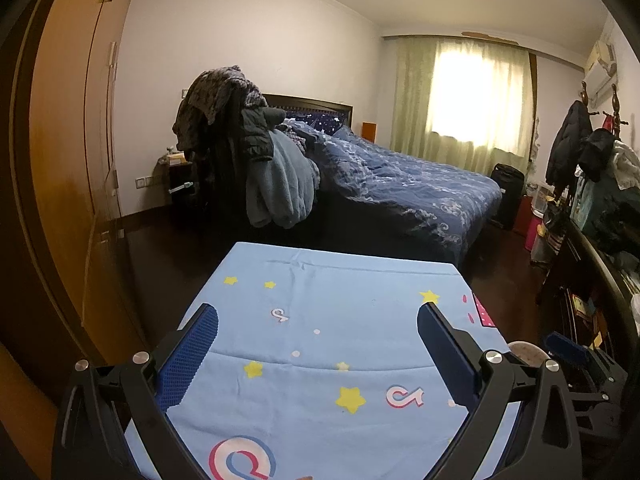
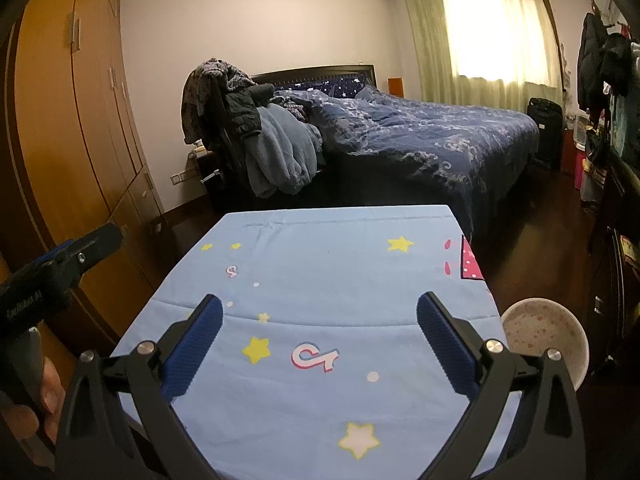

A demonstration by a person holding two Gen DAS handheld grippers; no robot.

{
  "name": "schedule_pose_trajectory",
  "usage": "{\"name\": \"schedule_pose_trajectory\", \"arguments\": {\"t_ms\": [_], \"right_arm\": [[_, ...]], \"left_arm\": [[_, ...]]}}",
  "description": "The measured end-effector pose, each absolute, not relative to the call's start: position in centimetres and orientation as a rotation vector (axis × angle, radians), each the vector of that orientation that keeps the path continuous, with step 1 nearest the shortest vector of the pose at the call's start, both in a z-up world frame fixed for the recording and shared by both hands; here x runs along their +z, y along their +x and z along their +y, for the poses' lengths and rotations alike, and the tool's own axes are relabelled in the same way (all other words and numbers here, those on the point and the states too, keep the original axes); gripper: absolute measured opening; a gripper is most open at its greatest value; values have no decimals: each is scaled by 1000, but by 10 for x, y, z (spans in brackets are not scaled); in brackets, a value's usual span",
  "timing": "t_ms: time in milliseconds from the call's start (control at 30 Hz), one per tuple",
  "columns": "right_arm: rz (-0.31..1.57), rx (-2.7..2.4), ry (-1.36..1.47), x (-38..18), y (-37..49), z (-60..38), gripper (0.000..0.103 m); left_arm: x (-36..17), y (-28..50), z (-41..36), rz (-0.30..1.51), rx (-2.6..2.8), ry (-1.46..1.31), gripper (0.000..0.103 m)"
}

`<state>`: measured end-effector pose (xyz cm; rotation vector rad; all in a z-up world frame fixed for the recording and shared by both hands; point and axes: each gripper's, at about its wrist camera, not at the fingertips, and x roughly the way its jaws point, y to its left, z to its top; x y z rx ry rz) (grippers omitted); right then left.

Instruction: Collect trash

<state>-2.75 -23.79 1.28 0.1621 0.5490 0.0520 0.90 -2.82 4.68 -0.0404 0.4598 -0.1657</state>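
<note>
Trash is nowhere to be seen on the light blue star-print cloth (image 2: 320, 280) covering the table. Both the left gripper (image 1: 318, 356) and the right gripper (image 2: 320, 344) hover over it with fingers spread wide and empty, probably poised to start. A speckled bowl (image 2: 544, 332) just past the table's right edge may serve as the receptacle.

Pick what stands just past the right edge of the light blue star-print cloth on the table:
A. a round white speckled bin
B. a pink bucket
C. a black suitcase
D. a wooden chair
A: the round white speckled bin stands right beside the light blue star-print cloth, its rim open to the right wrist camera.
</note>
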Motion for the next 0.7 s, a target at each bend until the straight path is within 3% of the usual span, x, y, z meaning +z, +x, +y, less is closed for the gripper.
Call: {"name": "schedule_pose_trajectory", "arguments": {"t_ms": [700], "right_arm": [[558, 52, 162, 11, -27, -237, 98]], "left_arm": [[43, 12, -23, 466, -163, -58, 99]]}}
